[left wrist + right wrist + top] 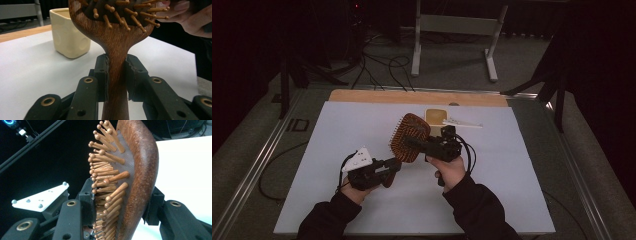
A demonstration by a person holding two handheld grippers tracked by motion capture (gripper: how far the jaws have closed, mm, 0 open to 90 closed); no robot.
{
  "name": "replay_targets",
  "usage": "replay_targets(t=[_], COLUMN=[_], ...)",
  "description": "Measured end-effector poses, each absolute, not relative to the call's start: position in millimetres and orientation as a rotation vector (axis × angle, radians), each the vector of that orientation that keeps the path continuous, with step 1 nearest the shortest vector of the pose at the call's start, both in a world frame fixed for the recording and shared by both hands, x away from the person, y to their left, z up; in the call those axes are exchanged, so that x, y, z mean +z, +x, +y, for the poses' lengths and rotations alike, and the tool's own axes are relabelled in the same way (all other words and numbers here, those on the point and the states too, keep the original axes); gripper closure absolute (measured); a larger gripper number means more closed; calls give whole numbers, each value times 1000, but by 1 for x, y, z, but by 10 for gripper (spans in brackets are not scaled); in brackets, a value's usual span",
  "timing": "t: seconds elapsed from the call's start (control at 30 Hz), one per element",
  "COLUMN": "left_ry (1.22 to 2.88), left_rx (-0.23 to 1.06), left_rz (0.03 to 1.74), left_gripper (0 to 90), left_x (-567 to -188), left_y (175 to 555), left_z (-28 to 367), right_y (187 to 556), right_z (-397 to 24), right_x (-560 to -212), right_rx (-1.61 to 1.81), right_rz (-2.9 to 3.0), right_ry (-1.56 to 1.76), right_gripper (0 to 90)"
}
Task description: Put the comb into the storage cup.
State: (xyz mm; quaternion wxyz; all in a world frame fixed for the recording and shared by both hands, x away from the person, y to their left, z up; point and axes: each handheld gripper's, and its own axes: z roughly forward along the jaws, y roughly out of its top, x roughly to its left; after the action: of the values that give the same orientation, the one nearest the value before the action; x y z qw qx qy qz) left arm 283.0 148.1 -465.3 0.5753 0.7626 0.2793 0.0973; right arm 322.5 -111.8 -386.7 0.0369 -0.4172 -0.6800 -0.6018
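Clamping both tools, left [393, 164] and right [412, 142], a brown wooden-pinned hairbrush [409, 137] stands tilted.

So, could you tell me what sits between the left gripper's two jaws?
The wooden hairbrush's handle: in the left gripper view the left gripper's jaws press on it from both sides, just below the bristled head.

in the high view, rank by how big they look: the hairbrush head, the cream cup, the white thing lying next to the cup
1. hairbrush head: clearly largest, though it is held up nearer the camera, which inflates it.
2 and 3. cream cup and flat white item: too close to rank; the cup is partly hidden behind the brush.
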Motion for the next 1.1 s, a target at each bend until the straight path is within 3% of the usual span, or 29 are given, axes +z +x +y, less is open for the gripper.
replay_targets(t=[0.13, 0.17, 0.27, 0.3, 0.4, 0.43, 0.57, 0.73, 0.83, 1.0, 1.1], left_ry=[1780, 1785, 1789, 1788, 1796, 1806, 1809, 1820, 1809, 1811, 1852], left_rx=[199, 192, 203, 202, 202, 215, 260, 241, 228, 286, 300], left_rz=[654, 649, 655, 658, 644, 650, 667, 671, 659, 645, 631], left_gripper=[640, 576, 549, 493, 484, 381, 301, 261, 175, 141, 41], left_x=[-466, -466, -464, -463, -459, -458, -455, -453, -453, -457, -462], left_y=[285, 285, 285, 285, 285, 284, 281, 281, 279, 276, 274], left_z=[149, 149, 150, 151, 153, 153, 156, 164, 171, 179, 182], right_y=[321, 321, 320, 319, 319, 320, 321, 323, 324, 325, 326], right_z=[-112, -113, -114, -116, -118, -122, -128, -136, -143, -151, -155], right_x=[-384, -380, -376, -372, -368, -364, -356, -347, -340, -332, -328], right_rx=[-1864, -1879, -1889, -1901, -1906, -1923, -1949, -1974, -2001, -2023, -2040], right_rz=[-2108, -2105, -2122, -2146, -2162, -2163, -2175, -2183, -2183, -2188, -2185], right_ry=[-1263, -1255, -1241, -1240, -1233, -1220, -1214, -1213, -1220, -1220, -1224], right_gripper=[544, 544, 543, 543, 543, 542, 542, 542, 542, 541, 541])
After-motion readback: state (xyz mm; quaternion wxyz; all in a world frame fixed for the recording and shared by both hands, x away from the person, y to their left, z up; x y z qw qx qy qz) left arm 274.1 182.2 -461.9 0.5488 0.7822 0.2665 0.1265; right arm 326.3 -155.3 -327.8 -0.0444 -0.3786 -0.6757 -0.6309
